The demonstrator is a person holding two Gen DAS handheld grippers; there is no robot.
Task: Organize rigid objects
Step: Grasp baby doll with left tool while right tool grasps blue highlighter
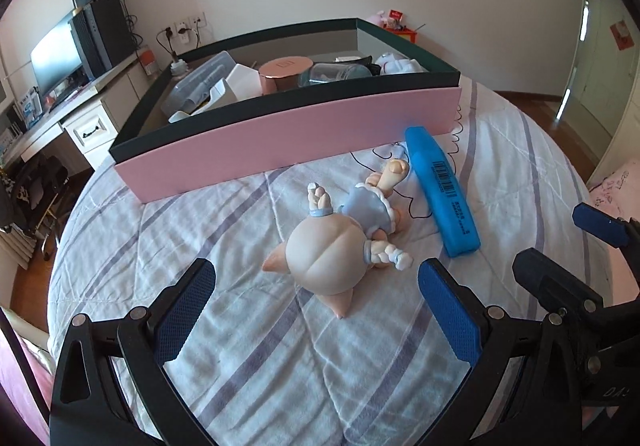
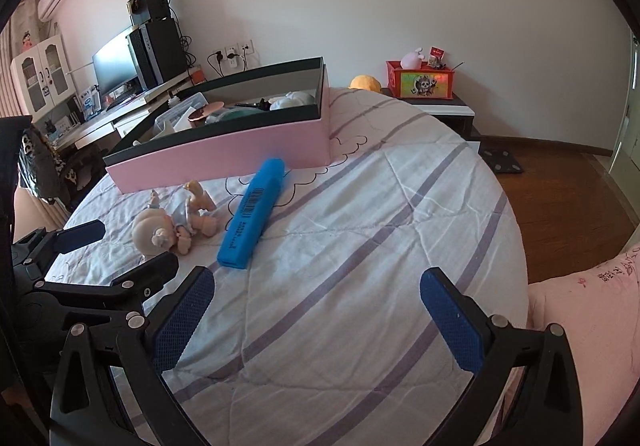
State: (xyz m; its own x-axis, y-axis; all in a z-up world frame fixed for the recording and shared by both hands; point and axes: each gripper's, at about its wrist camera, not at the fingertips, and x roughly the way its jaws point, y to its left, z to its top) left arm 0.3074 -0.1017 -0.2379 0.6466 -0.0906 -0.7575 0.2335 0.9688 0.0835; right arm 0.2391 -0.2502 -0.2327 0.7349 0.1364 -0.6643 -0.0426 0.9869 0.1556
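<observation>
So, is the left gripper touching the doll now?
Apart. In the left wrist view the left gripper is open, and bedcover shows between each of its blue pads and the doll, which lies just ahead of them.

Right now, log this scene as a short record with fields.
surface: striped quilt on a bed
box: pink box, open, already holding several items
loose items: doll lying on the quilt; blue marker beside it, on its right, in front of the box
left gripper: open, empty, just short of the doll
right gripper: open, empty, over bare quilt
left to do: doll and marker not yet in the box
</observation>
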